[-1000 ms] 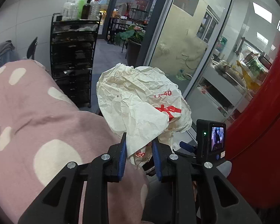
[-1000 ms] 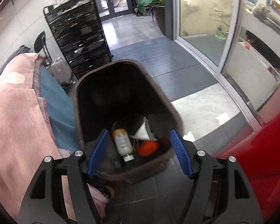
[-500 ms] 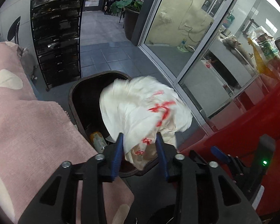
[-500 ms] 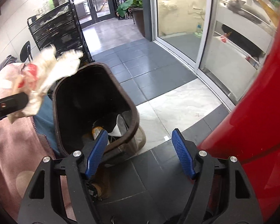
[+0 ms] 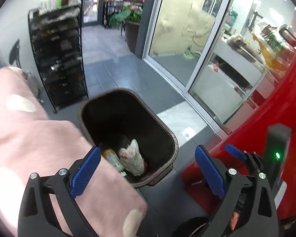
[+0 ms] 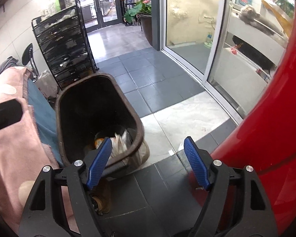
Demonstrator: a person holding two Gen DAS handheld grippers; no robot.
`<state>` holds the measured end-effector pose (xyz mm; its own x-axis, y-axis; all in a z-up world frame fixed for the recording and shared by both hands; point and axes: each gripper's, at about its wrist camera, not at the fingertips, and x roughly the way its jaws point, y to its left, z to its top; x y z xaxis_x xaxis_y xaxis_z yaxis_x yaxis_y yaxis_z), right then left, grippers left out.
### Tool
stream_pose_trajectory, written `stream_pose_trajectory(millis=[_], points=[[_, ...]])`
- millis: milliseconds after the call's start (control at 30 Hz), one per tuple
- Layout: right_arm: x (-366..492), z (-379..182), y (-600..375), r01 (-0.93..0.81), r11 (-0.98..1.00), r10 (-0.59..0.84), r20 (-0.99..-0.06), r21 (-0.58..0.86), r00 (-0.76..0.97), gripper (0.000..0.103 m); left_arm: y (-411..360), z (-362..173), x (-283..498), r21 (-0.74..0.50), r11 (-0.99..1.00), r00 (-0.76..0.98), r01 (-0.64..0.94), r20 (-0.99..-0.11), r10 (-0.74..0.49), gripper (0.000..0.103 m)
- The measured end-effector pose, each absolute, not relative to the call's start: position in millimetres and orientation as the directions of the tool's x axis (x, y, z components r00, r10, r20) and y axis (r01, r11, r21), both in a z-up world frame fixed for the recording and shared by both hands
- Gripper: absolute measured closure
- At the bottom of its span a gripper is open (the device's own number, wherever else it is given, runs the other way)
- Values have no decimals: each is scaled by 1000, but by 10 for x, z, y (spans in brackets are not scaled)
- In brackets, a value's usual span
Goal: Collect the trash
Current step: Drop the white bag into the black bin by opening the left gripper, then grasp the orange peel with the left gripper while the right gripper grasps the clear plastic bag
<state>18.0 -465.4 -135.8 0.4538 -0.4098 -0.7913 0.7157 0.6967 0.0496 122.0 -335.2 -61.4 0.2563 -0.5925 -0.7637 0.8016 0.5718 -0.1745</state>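
Note:
A dark brown trash bin [image 5: 165, 130] stands on the tiled floor. The crumpled white paper bag with red print [image 5: 132, 158] lies inside it beside a small bottle with an orange cap [image 5: 110, 157]. My left gripper [image 5: 148, 164] is open and empty, above the bin's near rim. In the right wrist view the bin [image 6: 137, 118] is at the left with the paper [image 6: 119, 143] blurred inside. My right gripper [image 6: 148, 162] is open and empty, over the floor just right of the bin.
A pink spotted blanket [image 5: 29, 138] covers the surface left of the bin. A black wire rack [image 5: 59, 59] stands behind. A red curved body [image 6: 266, 128] fills the right. Glass sliding doors [image 5: 187, 39] and a potted plant [image 5: 128, 19] lie beyond.
My left gripper opened and the crumpled paper bag dropped from it into the bin. The right gripper stayed open and shifted slightly.

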Motion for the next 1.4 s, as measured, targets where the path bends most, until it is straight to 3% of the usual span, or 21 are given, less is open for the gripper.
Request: stream_pose_trajectory(millis=[267, 533, 767, 900, 1000, 1200, 1267, 1400], points=[[497, -1055, -4303, 617, 782, -346, -760, 91, 551, 24, -2482, -265, 1119, -118, 659, 433, 742, -667, -606, 5], [993, -650, -3532, 357, 918, -130, -717, 174, 685, 24, -1169, -51, 1257, -64, 867, 696, 494, -569, -438, 5], [1528, -427, -2644, 40, 973, 138, -710, 228, 690, 24, 34, -206, 1586, -80, 981, 768, 177, -613, -189, 6], [1828, -406, -2096, -101, 974, 217, -725, 201, 654, 24, 702, -310, 1804, -115, 993, 749, 34, -655, -101, 23], [2044, -441, -1795, -172, 968, 249, -746, 181, 617, 24, 1043, -350, 1915, -125, 992, 734, -23, -675, -68, 28], [2615, -518, -1349, -233, 966, 224, -810, 111, 542, 25, 1250, -438, 2358, -147, 989, 682, -31, -726, -86, 29], [2771, -566, -1296, -236, 966, 217, -824, 104, 524, 32, 1279, -504, 2501, -124, 991, 665, -41, -744, -65, 33], [3118, -690, -1152, -261, 959, 223, -859, 108, 462, 34, 1285, -584, 2669, -97, 994, 653, -53, -756, -39, 36]])
